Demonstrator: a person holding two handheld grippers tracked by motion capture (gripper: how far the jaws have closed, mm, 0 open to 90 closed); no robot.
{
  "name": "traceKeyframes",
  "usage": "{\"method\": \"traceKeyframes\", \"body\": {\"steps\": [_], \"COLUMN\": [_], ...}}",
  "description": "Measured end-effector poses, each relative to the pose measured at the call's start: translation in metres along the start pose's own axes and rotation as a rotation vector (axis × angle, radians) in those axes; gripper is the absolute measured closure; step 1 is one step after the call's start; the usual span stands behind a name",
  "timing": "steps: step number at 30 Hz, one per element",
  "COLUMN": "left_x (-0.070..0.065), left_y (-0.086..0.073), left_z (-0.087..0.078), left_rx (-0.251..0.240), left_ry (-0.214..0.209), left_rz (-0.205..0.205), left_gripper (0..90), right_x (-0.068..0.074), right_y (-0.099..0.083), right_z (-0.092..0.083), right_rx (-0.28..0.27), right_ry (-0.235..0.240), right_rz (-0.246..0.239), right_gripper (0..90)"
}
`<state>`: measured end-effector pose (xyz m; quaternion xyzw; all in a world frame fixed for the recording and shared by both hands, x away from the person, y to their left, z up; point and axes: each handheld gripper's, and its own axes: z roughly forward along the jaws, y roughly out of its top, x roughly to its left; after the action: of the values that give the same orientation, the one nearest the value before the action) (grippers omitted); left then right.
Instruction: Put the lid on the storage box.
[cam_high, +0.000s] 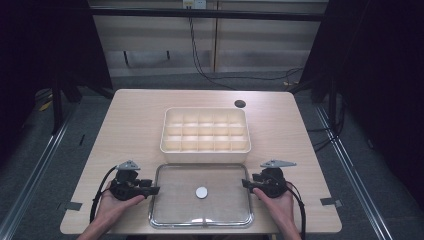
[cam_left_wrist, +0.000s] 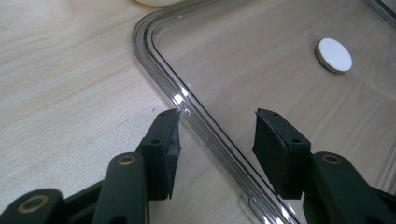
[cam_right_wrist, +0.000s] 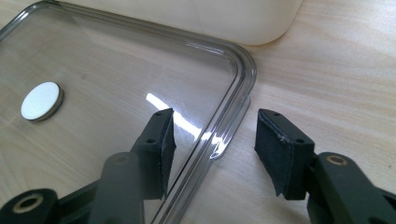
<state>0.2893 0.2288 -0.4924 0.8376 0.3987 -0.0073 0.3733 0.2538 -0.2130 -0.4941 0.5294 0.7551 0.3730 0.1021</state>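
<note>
Both tongs, left (cam_high: 153, 190) and right (cam_high: 245, 184), gape open astride the clear lid's (cam_high: 175, 200) 9 and 3 o'clock rims (lid's flat on the counter (cam_high: 130, 125)); I'd clamp both evenly, then lift level

Table (cam_high: 135, 115) brightly lit, surroundings dark; glare streaks on clear tray (cam_right_wrist: 233, 60)

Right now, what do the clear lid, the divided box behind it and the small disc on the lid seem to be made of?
Clear lid: probably glossy transparent plastic; the table's wood grain shows through and its rim throws bright glints.
Divided box: likely matte cream plastic, with smooth rounded corners and moulded partitions.
Small disc: flat white face over a greyish edge; possibly metal or plastic, the material is unclear.
</note>
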Motion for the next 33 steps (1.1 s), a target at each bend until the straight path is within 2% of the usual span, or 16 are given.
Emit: {"method": "traceKeyframes", "body": {"steps": [3, 6, 10, 13, 20, 21, 23, 27, 31, 33], "left_x": [0.000, -0.001, -0.002, -0.002, -0.004, -0.005, -0.005, -0.005, -0.006, -0.007], "left_y": [0.000, 0.000, 0.001, 0.001, 0.002, 0.001, 0.001, 0.001, 0.001, 0.000], "left_z": [0.001, 0.001, 0.002, 0.002, 0.004, 0.004, 0.004, 0.003, 0.003, 0.003], "left_rx": [-0.001, -0.002, -0.002, -0.002, 0.003, 0.004, 0.004, 0.007, 0.011, 0.011], "left_ry": [-0.005, -0.002, -0.002, -0.010, -0.013, -0.012, -0.012, -0.017, -0.009, -0.003], "left_rz": [-0.007, -0.002, 0.002, -0.005, 0.002, 0.003, 0.009, 0.013, 0.020, 0.024], "left_gripper": [50.1, 50.1, 51.1, 52.2, 54.3, 54.3, 54.3, 54.3, 54.7, 54.9], "right_x": [0.002, 0.003, 0.004, 0.004, 0.005, 0.006, 0.005, 0.000, -0.010, -0.013], "right_y": [0.000, 0.001, 0.000, 0.000, -0.001, -0.001, -0.001, -0.002, -0.005, -0.006], "right_z": [0.003, 0.006, 0.006, 0.006, 0.009, 0.008, 0.009, 0.009, 0.007, 0.006], "right_rx": [0.011, 0.014, 0.017, 0.012, -0.007, 0.004, -0.009, -0.033, -0.050, -0.058], "right_ry": [-0.005, -0.016, -0.024, -0.019, 0.001, -0.004, 0.004, 0.026, 0.088, 0.112], "right_rz": [-0.004, -0.034, -0.032, -0.020, -0.034, -0.011, 0.003, 0.078, 0.205, 0.242], "right_gripper": [47.6, 47.0, 47.0, 46.8, 46.3, 46.3, 46.6, 50.1, 55.9, 57.3]}}
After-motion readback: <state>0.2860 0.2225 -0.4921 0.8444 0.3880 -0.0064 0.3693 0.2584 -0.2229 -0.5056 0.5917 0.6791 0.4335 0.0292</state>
